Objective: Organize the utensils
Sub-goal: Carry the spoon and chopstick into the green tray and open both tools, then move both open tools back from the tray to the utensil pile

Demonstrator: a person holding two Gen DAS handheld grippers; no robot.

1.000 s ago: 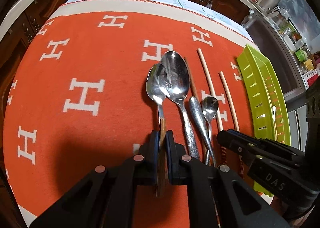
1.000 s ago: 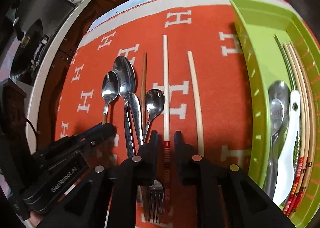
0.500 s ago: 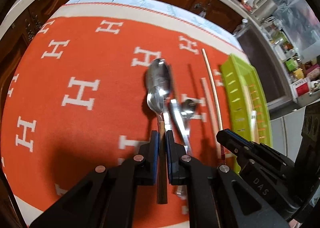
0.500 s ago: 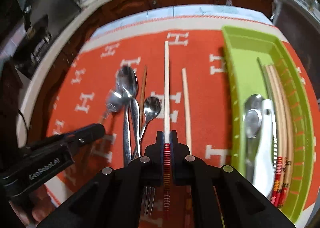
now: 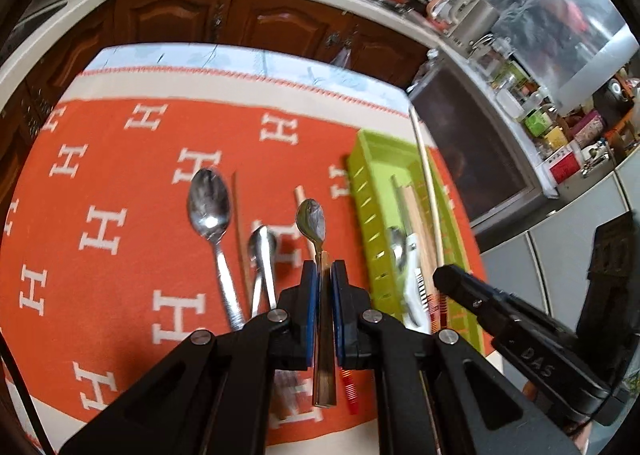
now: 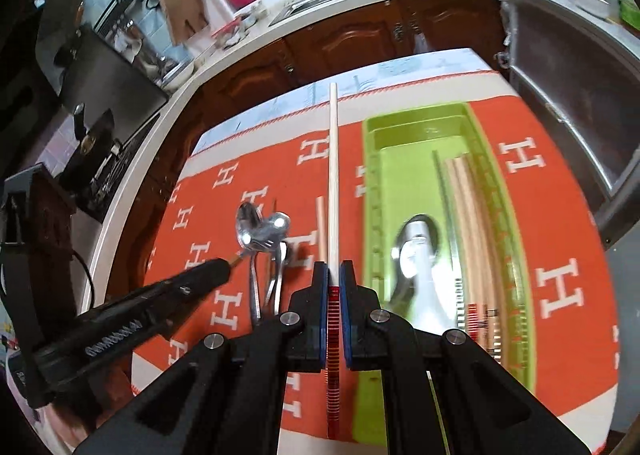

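Observation:
My left gripper (image 5: 325, 269) is shut on a small metal spoon (image 5: 311, 220) with a wood-toned handle, held above the orange cloth just left of the green tray (image 5: 362, 191). My right gripper (image 6: 333, 270) is shut on a pale chopstick (image 6: 333, 175) with a red-striped end, raised beside the green tray's (image 6: 370, 191) left wall. The tray holds spoons (image 6: 416, 243), a white spoon and several chopsticks (image 6: 464, 207). A large spoon (image 5: 210, 207), a smaller spoon (image 5: 262, 243), a brown chopstick (image 5: 239, 223) and a pale chopstick (image 5: 299, 195) lie on the cloth.
The orange cloth with white H marks (image 5: 100, 227) covers the table. Wooden kitchen cabinets (image 5: 240, 19) and a counter with a sink stand behind it. An oven (image 5: 476, 151) stands at the right. A stove (image 6: 92, 159) is at the far left.
Both grippers have lifted their items off the cloth and moved right toward the green tray. The right gripper closed on the chopstick earlier in this span.

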